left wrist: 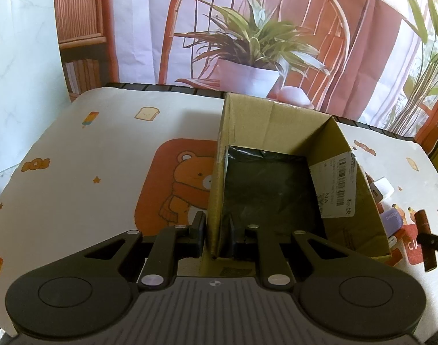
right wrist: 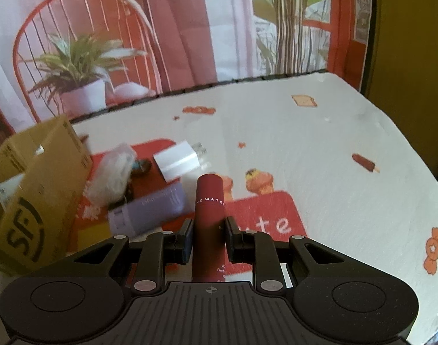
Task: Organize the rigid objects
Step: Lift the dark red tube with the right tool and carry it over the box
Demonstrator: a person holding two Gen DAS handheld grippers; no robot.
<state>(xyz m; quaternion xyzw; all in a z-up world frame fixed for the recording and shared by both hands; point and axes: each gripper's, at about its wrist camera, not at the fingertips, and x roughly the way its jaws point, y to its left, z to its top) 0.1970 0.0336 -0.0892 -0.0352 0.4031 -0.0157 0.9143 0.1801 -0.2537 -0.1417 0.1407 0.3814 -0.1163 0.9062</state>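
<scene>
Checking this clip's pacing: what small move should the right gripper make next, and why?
Probably carry the red bottle left over the cardboard box. The right gripper already clamps it, and the left gripper pinches the box wall, steadying it.

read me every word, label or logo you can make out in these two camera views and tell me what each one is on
"SF" logo: outer side of the cardboard box.
"NE WATE", cut off at both ends: band on the dark red tube clamped in the right gripper.
"ute": red patch of the tablecloth.
"CU", cut off: tablecloth.
Shipping label on the box flap: barcode and print too small to read.
Purple box: lettering blurred.
</scene>
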